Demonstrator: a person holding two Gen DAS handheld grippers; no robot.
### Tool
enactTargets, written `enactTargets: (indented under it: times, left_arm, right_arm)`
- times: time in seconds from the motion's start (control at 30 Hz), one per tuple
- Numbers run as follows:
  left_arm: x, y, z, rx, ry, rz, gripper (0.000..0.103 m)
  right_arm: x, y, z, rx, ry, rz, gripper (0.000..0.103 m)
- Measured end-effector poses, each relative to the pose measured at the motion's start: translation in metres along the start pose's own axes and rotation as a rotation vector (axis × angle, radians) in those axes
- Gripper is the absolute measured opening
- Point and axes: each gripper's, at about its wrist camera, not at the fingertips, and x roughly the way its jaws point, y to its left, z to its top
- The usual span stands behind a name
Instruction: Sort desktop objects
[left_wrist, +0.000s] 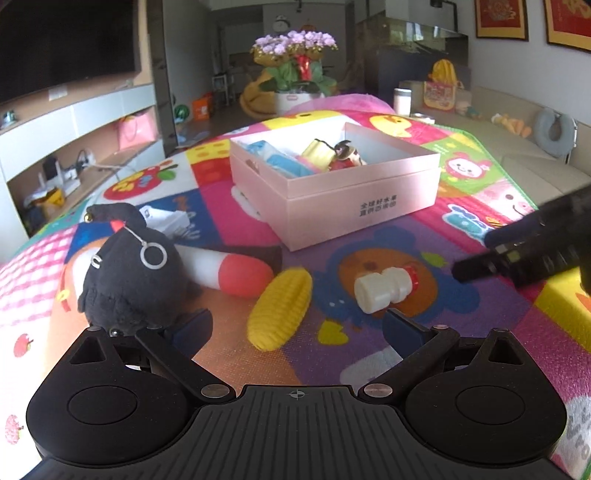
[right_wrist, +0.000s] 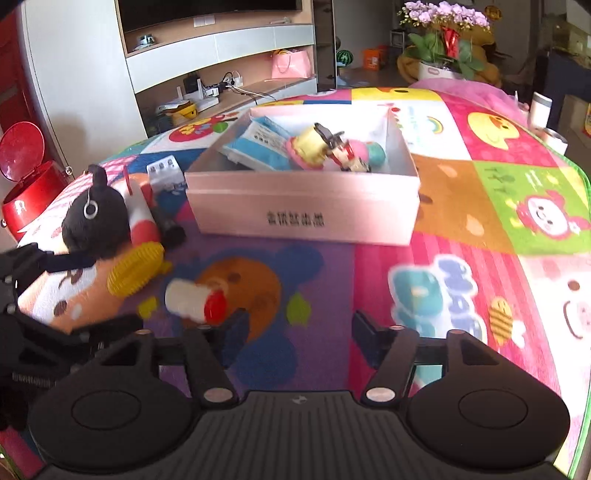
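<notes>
An open pink cardboard box (left_wrist: 332, 206) is sitting mid-tabletop holding small toys; a yellow ribbed toy (left_wrist: 279, 308), a white-and-red bottle (left_wrist: 384, 290) and a black plush (left_wrist: 129, 269) are lying before it.

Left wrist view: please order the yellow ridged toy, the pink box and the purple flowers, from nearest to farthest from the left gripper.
1. Yellow ridged toy, on the mat just ahead of the left gripper.
2. Pink box, mid-table, slightly right.
3. Purple flowers, beyond the table's far end.

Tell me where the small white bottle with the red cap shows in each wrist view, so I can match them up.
Left wrist: white bottle lies on the mat just right of centre, beyond the open left gripper.
Right wrist: white bottle lies lower left, off the right gripper's left finger.
Shared landmark: the pink box behind it.
</notes>
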Motion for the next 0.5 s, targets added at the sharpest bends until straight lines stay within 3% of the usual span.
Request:
enactTargets:
  times: [0.17, 0.33, 0.5]
  left_arm:
    - [0.003, 0.005, -0.001, 0.017, 0.013, 0.059, 0.101]
    - [0.0, 0.025, -0.002, -0.006, 0.011, 0.122, 0.101]
    - [0.001, 0.041, -0.001, -0.033, 0.012, 0.19, 0.101]
  right_arm:
    - [-0.002, 0.012, -0.007, -0.033, -0.072, -0.06, 0.086]
    - [0.002, 0.028, -0.005, -0.053, -0.087, 0.003, 0.094]
    - [0.01, 0.058, -0.012, -0.169, -0.11, -0.02, 0.095]
